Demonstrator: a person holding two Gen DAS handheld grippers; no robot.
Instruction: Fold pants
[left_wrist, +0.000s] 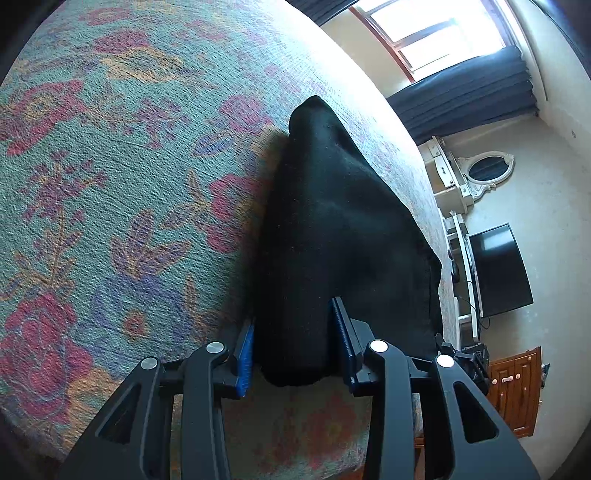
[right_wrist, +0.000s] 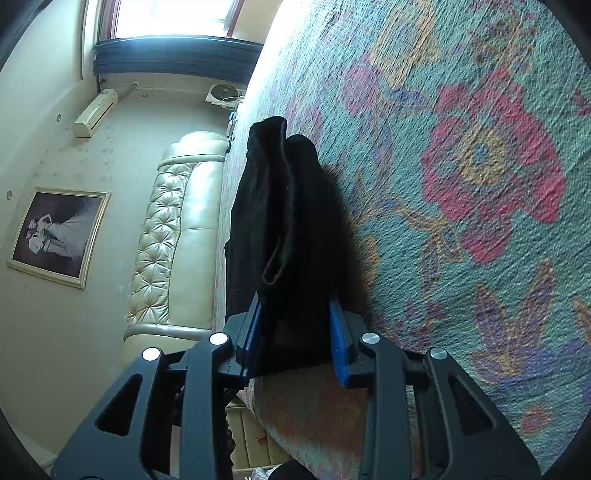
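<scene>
Left wrist view: the left gripper (left_wrist: 295, 354) has its 2 blue pads pressed against a thick bundle of the black pants (left_wrist: 332, 229), whose long axis runs straight ahead from the jaws, close along the edge of the floral bedspread (left_wrist: 110, 184). Open bedspread lies to the pants' left.

Right wrist view: the right gripper (right_wrist: 295, 339) likewise clamps the pants (right_wrist: 280, 221), which stretch forward beside the bedspread (right_wrist: 480, 184) edge; free room lies to their right. Both hands seem equally near.

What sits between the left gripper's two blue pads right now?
A thick bunch of the black pants, filling the left gripper; the left wrist view shows it.
</scene>
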